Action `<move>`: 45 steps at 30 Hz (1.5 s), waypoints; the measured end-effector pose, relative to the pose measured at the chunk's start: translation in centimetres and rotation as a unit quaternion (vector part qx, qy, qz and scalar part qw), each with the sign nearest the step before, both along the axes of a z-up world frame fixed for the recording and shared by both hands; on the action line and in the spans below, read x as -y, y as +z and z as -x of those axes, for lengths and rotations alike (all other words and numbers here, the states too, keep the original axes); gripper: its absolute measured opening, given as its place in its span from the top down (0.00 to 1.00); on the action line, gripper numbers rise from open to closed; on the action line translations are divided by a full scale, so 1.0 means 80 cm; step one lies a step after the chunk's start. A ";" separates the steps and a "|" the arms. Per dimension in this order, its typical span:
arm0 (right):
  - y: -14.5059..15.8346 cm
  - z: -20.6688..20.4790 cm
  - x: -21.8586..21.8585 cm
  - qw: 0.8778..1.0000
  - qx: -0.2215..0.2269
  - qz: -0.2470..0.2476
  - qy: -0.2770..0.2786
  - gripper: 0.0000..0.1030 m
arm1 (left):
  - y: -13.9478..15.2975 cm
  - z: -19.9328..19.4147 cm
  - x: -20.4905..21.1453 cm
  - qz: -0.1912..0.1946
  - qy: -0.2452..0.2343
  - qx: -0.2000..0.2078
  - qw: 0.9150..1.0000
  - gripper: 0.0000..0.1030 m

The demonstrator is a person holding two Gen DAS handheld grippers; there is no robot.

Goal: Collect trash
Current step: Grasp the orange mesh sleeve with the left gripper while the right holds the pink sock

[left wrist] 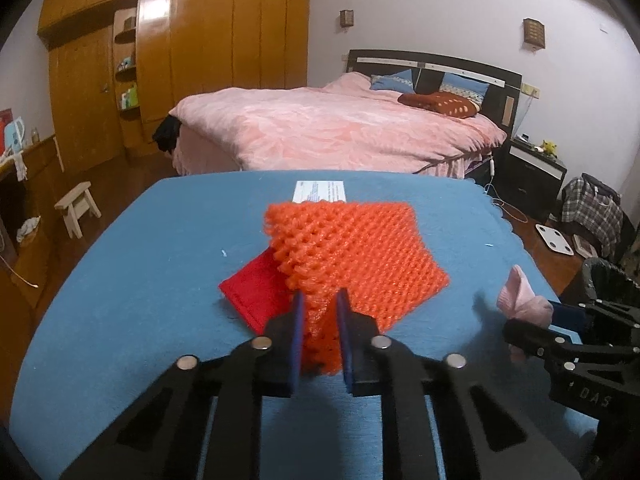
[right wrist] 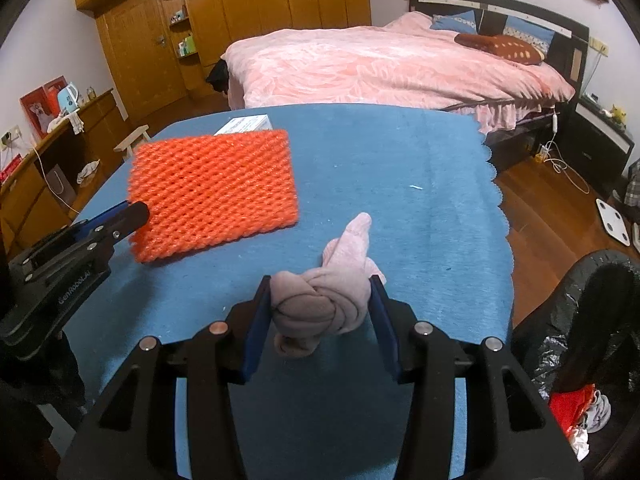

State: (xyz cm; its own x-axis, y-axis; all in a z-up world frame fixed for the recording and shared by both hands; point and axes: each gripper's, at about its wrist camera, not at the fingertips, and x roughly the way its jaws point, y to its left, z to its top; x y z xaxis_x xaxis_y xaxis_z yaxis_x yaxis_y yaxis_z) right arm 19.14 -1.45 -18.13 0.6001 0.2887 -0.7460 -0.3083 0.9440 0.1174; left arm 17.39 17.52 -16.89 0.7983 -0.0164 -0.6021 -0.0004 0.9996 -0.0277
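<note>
— While pinching the orange foam mesh sheet (left wrist: 352, 256) by its near corner, left gripper (left wrist: 320, 312): clenched, fingers (left wrist: 297, 320) pressed into the netting, far edge lifted off the blue cloth-covered desk (left wrist: 140, 272). Agreed?

— Agreed. Seen from the right wrist, same sheet (right wrist: 212, 192) tilted up, near edge apparently clear of the cloth. Underneath, a flat red card or packet (left wrist: 256, 292) lying on the desk, plus a white printed box (left wrist: 320, 191) just behind.

— And the right gripper (right wrist: 320, 308)?

— Grasping the knotted pale pink sock bundle (right wrist: 328, 296), blue pads touching both sides, knot squeezed between them. Touching the cloth or just above it: cannot tell.

— Step in hand, then?

— Likely pick-up finished on both sides, carry about to start. Both pieces gripped, neither yet binned.

— Destination?

— Black-lined trash bin (right wrist: 592, 320) on the floor off the desk's right edge, already holding red and white scraps.

— Next move?

— Probably lift clear, swing right, hold over the bin's mouth, release. Right side nearer, so first. Mesh light and floppy: likely to sag and drag the red card along, so worth raising well up before crossing.
</note>
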 end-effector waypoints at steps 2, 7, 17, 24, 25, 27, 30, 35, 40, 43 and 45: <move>0.003 0.001 0.002 1.000 0.001 -0.002 -0.002 0.55 | 0.001 0.003 0.003 0.003 -0.003 0.001 1.000 0.91; 0.013 0.006 0.013 1.000 0.007 -0.006 -0.008 0.55 | 0.004 0.012 0.011 0.003 -0.003 0.005 1.000 0.92; 0.029 0.015 0.037 0.999 0.017 -0.015 -0.023 0.55 | 0.022 0.026 0.032 0.007 -0.011 0.017 1.000 0.94; 0.021 0.016 0.035 1.000 0.008 -0.014 -0.019 0.55 | 0.010 0.024 0.031 0.001 -0.001 -0.010 1.000 0.88; 0.020 0.015 0.034 1.000 0.007 -0.014 -0.018 0.55 | 0.009 0.025 0.030 0.001 0.002 -0.012 1.000 0.84; 0.018 0.014 0.032 1.000 0.006 -0.015 -0.017 0.55 | 0.006 0.026 0.026 -0.003 0.012 -0.013 1.000 0.62; 0.017 0.011 0.031 1.000 0.006 -0.014 -0.016 0.55 | 0.004 0.022 0.018 -0.005 0.028 -0.012 1.000 0.54; 0.013 0.008 0.029 1.000 0.003 -0.011 -0.016 0.55 | -0.003 0.009 0.005 0.008 0.040 -0.019 0.999 0.42; 0.010 0.008 0.025 1.000 0.000 -0.007 -0.013 0.55 | -0.008 -0.007 0.000 0.019 0.035 -0.027 0.999 0.47; 0.010 0.009 0.023 1.000 0.001 -0.003 -0.010 0.55 | -0.009 -0.008 0.005 0.013 0.027 -0.027 0.999 0.75; 0.011 0.010 0.023 1.000 0.001 -0.004 -0.010 0.55 | -0.006 -0.003 0.011 0.003 0.019 -0.017 1.000 0.87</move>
